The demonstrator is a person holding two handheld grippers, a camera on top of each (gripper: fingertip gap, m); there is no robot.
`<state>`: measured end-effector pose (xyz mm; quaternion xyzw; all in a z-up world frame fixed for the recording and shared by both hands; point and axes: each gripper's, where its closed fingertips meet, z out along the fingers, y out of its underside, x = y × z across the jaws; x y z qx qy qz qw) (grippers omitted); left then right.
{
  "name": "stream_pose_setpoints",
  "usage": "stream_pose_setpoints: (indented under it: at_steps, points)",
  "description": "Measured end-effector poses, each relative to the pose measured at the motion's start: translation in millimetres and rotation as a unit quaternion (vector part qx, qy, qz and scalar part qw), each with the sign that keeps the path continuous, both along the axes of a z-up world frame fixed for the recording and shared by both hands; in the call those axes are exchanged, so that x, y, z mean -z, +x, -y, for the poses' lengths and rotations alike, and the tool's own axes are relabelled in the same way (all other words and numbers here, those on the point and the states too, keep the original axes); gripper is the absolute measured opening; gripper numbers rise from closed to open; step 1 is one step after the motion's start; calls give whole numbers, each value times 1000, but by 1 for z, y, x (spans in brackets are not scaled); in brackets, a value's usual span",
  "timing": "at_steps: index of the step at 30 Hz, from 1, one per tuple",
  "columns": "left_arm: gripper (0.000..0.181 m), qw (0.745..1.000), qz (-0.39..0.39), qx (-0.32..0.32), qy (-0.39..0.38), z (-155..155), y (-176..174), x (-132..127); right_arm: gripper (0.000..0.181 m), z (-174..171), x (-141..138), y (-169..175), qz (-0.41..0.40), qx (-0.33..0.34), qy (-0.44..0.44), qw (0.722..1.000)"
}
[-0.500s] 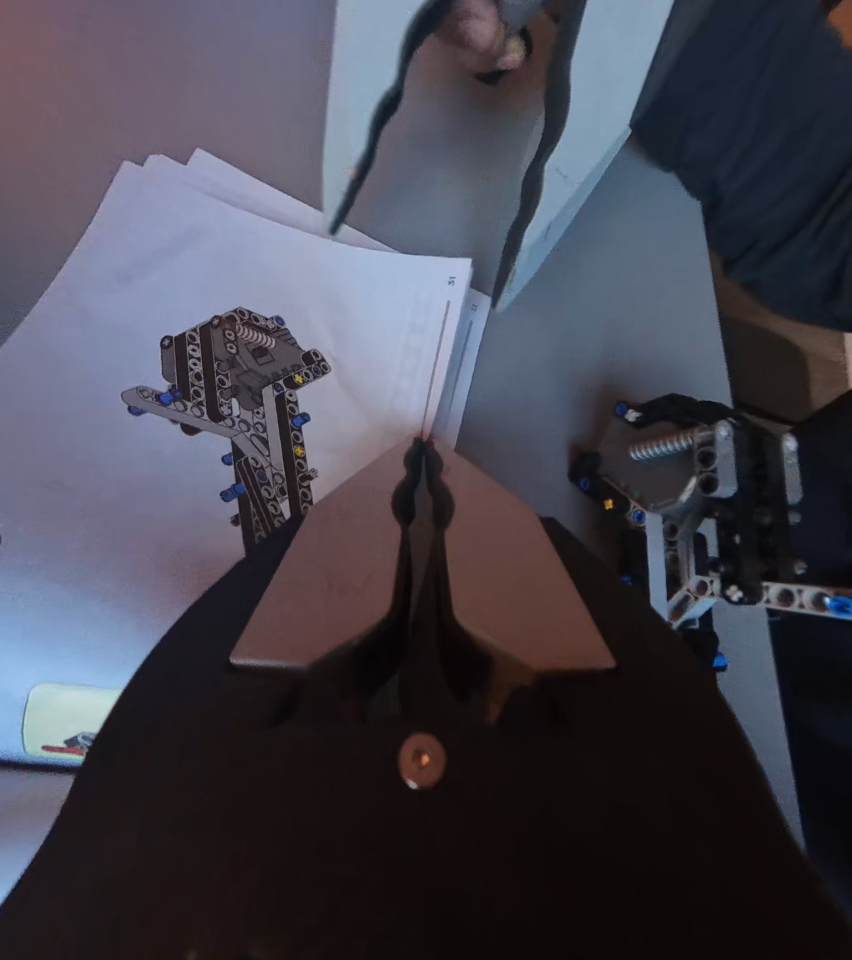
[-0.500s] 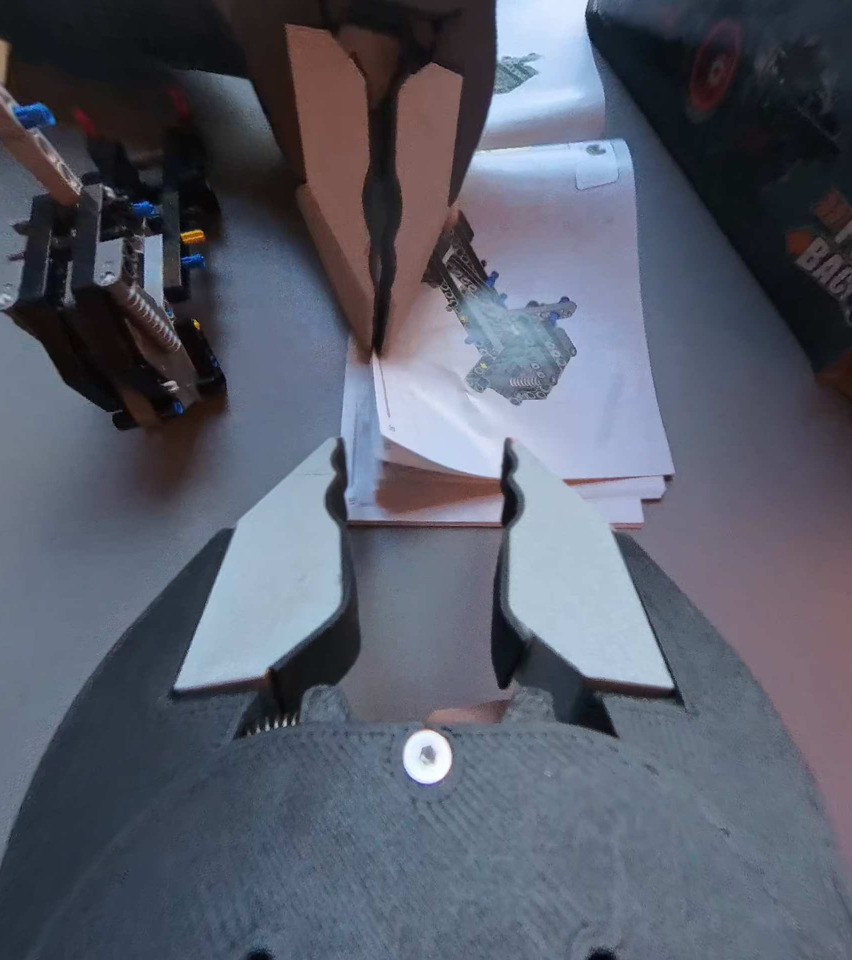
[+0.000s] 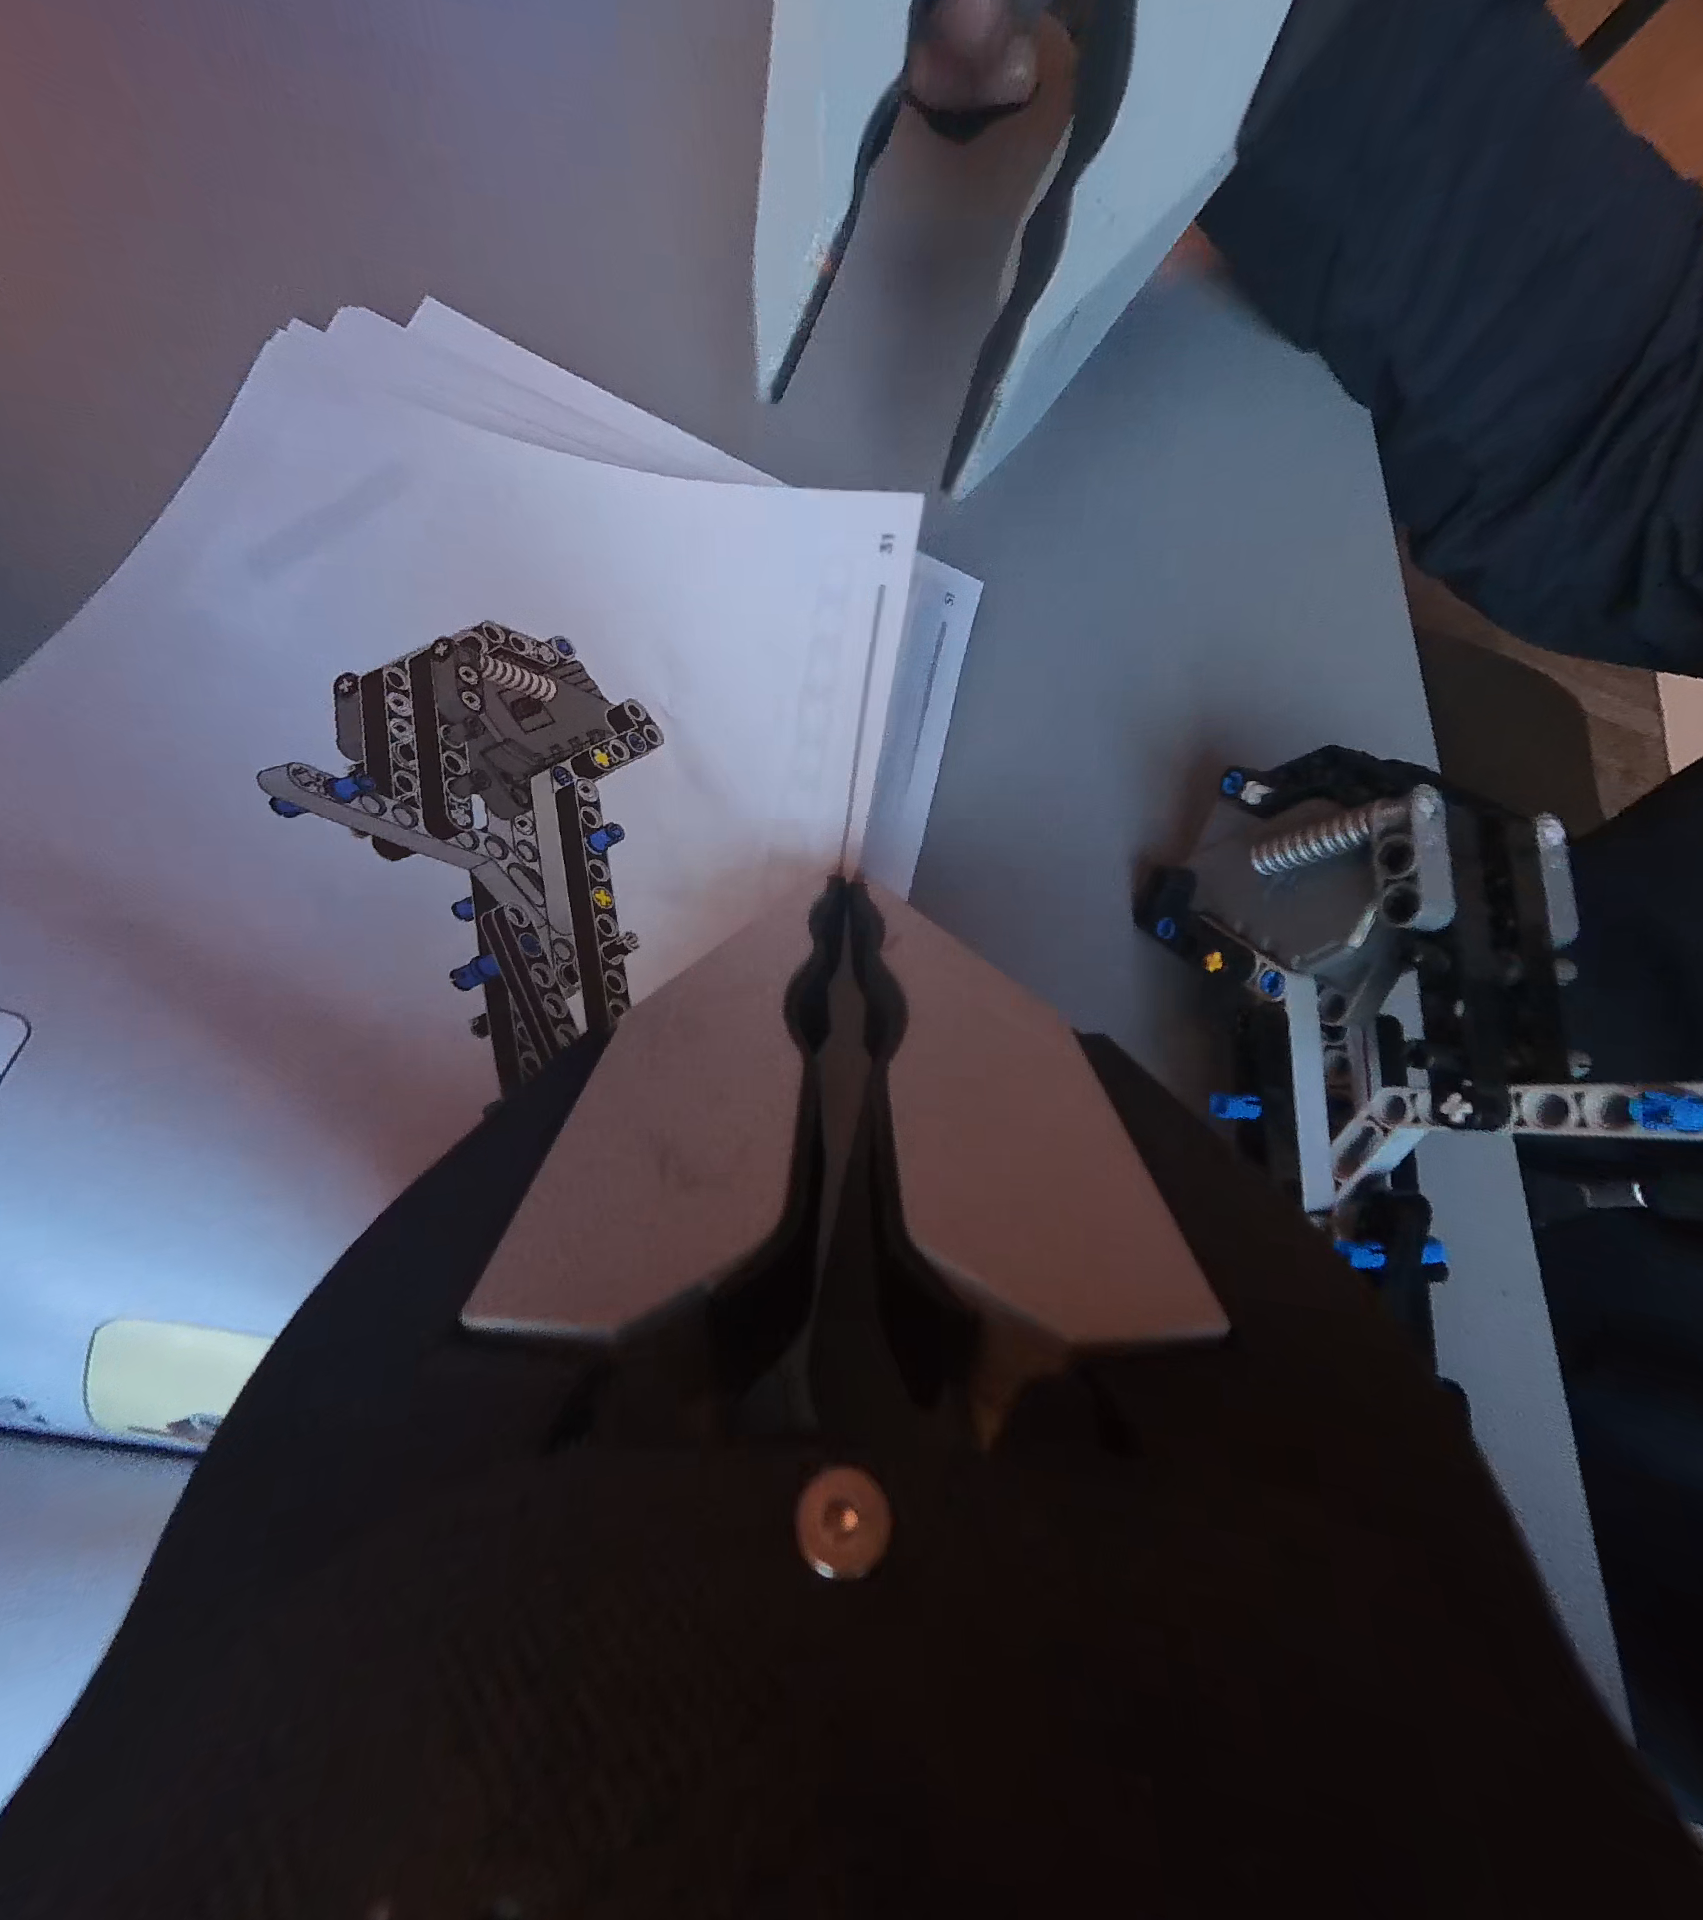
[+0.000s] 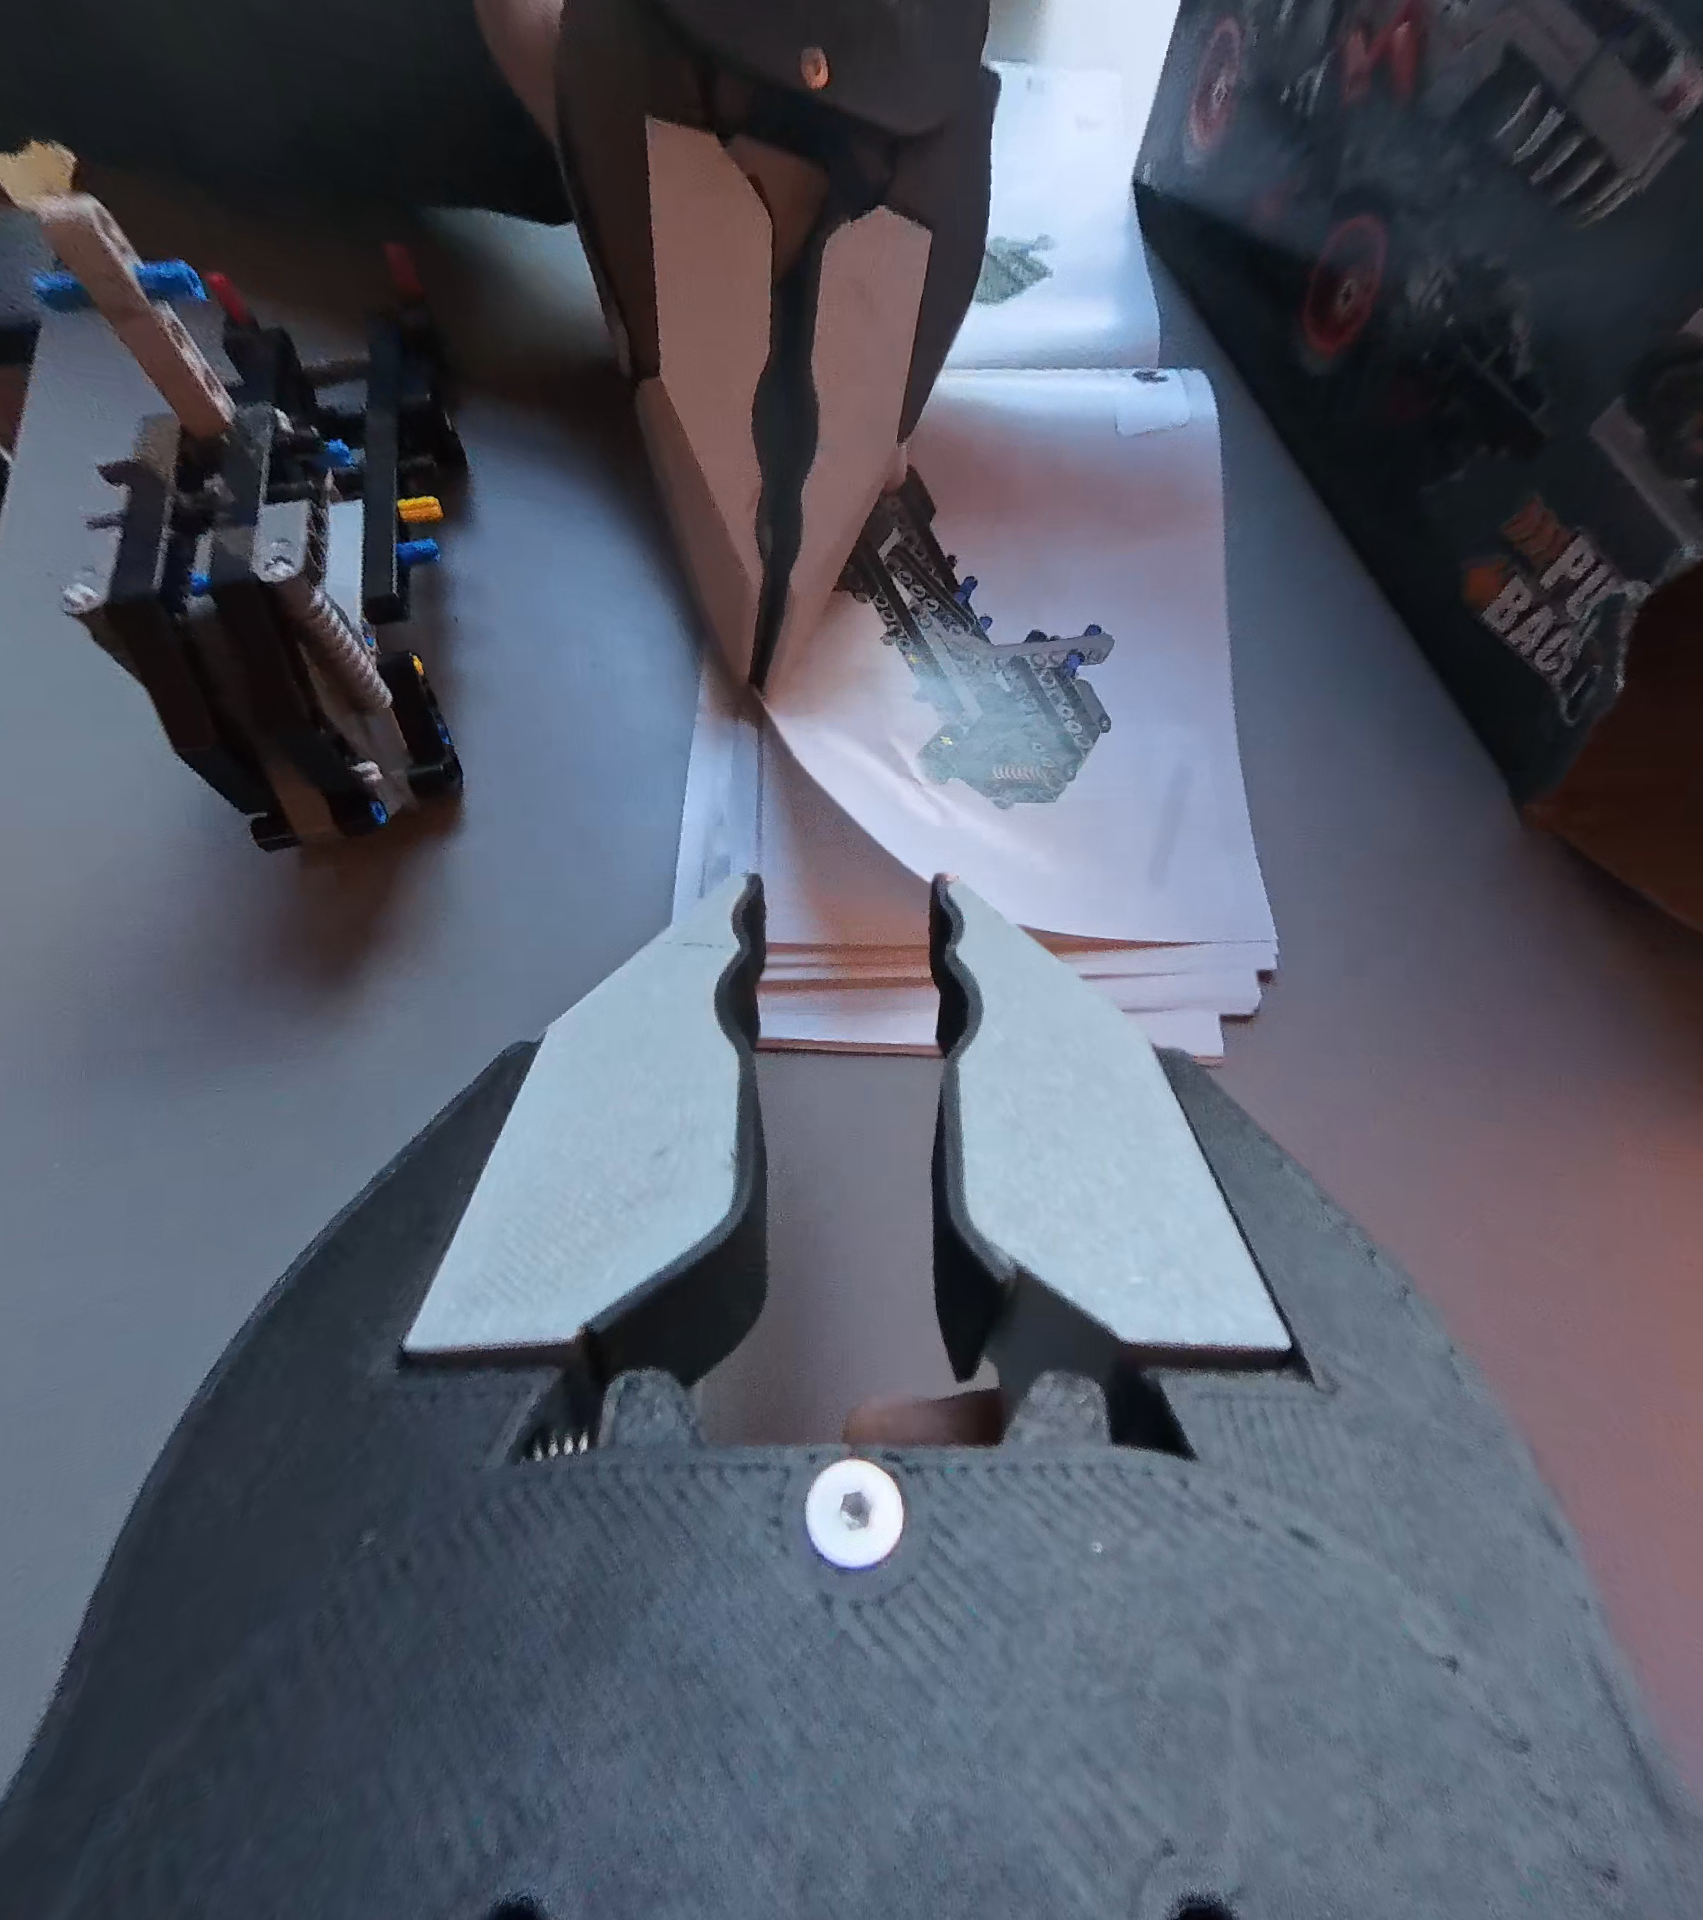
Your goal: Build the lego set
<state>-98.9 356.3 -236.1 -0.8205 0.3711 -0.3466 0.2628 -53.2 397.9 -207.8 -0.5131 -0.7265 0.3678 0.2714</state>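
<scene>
The paper instruction booklet (image 3: 411,540) lies open on the grey table, showing a drawing of the build. My left gripper (image 3: 839,883) is shut on the edge of its top page near the spine and holds that page lifted and curled; the right wrist view shows this from the other side (image 4: 759,681). My right gripper (image 4: 847,894) is open and empty, its tips just above the booklet's (image 4: 1086,831) near edge. It also shows at the top of the left wrist view (image 3: 862,436). The partly built black and grey lego model (image 3: 1387,935) stands beside the booklet (image 4: 255,644).
The dark lego set box (image 4: 1449,312) lies to the right of the booklet in the right wrist view. A person's dark sleeve (image 3: 1553,364) is at the table's edge beyond the model. The table edge runs just behind the model. Across from one pair of fingers to the other is roughly 8 cm.
My right gripper's jaws have narrowed but stay apart. The page held by my left gripper curls up a little more. The lego model has not moved.
</scene>
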Motion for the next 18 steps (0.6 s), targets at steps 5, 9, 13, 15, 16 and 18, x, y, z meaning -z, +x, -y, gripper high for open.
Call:
stream_pose_setpoints:
  at_steps: [5, 9, 13, 15, 16, 18]
  points:
    - [0, 1000, 11, -8, 0, -1, -3, -3, 26, -5, -3, -14, -30, 20, 33, 999]
    - [0, 1000, 13, -8, 0, -1, -4, -3, 24, -9, 3, -26, -36, 39, 52, 997]
    - [0, 1000, 14, -6, 4, 0, -3, -5, 10, -5, 3, -33, -56, 21, 87, 994]
    - [6, 1000, 22, -2, 22, 0, 0, -14, 3, -2, 2, -34, -61, 17, 95, 993]
    - [17, 999, 30, -1, 35, 0, 4, -22, 0, -3, -1, -36, -68, 22, 92, 993]
    - [22, 997, 27, -9, 73, -3, 10, -37, 0, -3, -13, -38, -94, 31, 80, 992]
